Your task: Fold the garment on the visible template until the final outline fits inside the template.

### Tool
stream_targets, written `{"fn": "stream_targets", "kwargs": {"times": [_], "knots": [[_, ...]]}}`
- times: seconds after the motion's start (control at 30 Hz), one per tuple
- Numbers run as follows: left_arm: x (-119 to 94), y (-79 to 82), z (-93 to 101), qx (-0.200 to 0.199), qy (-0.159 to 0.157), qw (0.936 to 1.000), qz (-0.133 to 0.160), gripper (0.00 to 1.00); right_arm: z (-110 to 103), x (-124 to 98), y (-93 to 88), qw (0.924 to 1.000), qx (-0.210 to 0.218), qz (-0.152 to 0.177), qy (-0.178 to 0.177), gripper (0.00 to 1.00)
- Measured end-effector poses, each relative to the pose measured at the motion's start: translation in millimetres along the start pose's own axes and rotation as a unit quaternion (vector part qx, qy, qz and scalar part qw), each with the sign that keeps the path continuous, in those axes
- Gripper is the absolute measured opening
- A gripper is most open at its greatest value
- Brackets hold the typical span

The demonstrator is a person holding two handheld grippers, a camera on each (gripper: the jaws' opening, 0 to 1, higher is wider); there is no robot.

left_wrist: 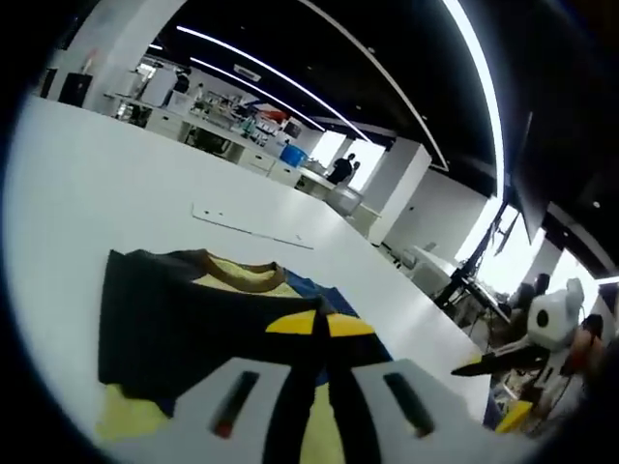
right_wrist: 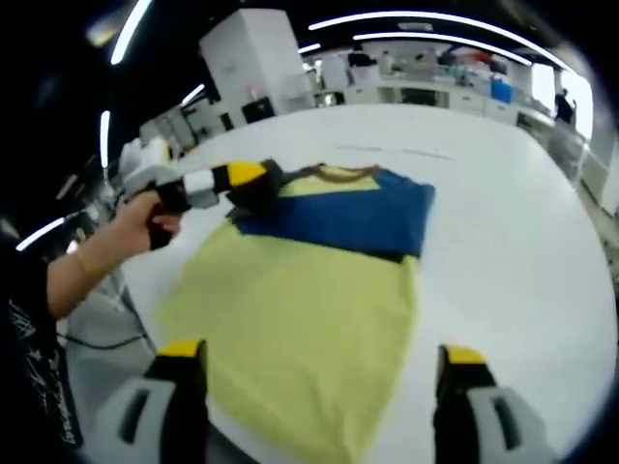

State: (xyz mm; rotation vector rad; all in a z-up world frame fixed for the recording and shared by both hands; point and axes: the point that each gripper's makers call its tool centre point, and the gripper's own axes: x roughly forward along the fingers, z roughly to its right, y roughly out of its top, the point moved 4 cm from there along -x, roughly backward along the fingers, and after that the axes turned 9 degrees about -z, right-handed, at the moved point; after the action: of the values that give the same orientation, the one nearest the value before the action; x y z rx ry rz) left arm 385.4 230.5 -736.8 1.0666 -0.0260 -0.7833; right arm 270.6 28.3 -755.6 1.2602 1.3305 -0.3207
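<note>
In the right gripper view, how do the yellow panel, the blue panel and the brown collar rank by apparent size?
1. yellow panel, though it lies nearest the camera
2. blue panel
3. brown collar

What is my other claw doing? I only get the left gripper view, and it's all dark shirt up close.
Observer: In the right gripper view, the right claw is wide open and holds nothing. It hangs over the lower part of the shirt.
Operator: Is the shirt dark all over?
Observer: No. Most of it is a big yellow stretch lying flat on the white table, with a blue part folded across the top.
Operator: Has my left claw got it?
Observer: It looks so. The left claw seems shut on the shirt's edge beside the brown collar, and a hand grips its handle.
</note>
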Motion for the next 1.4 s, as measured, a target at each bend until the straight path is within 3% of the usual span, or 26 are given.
{"fn": "stream_targets", "kwargs": {"times": [0.13, 0.67, 0.8, 1.0, 1.1, 1.23, 1.4], "knots": [[6, -16.9, 11.8, 0.029, -0.01, 0.999, -0.031, 0.0, 1, 1, -1.8, 1.0, 0.004, -0.001, 0.0, 0.98], [21, -52.7, 14.6, 0.049, -0.027, 0.9937, -0.097, 0.02, 6, 3, 1.2, 0.9999, 0.01, 0.003, -0.002, 0.96], [20, -58.7, 18.8, 0.078, -0.029, 0.9907, -0.108, 0.15, 6, 3, 4.0, 0.9999, 0.008, 0.005, -0.002, 0.95], [12, -55.1, 23.7, 0.098, -0.034, 0.9902, -0.094, 0.36, 3, 3, 10.4, 0.9999, -0.003, 0.011, 0.0, 0.94], [3, -48.1, 20.2, 0.138, -0.009, 0.987, -0.082, 0.55, 2, 3, 15.6, 0.9998, -0.012, 0.015, 0.003, 0.93], [-9, -41.6, 15.3, 0.142, 0.007, 0.9871, -0.074, 0.78, -4, 4, 25.9, 0.9994, -0.026, 0.023, 0.009, 0.9], [-25, -35.9, 11.9, 0.159, 0.014, 0.9847, -0.07, 0.93, -11, 10, 37.5, 0.9986, -0.047, 0.021, 0.015, 0.9]]}}
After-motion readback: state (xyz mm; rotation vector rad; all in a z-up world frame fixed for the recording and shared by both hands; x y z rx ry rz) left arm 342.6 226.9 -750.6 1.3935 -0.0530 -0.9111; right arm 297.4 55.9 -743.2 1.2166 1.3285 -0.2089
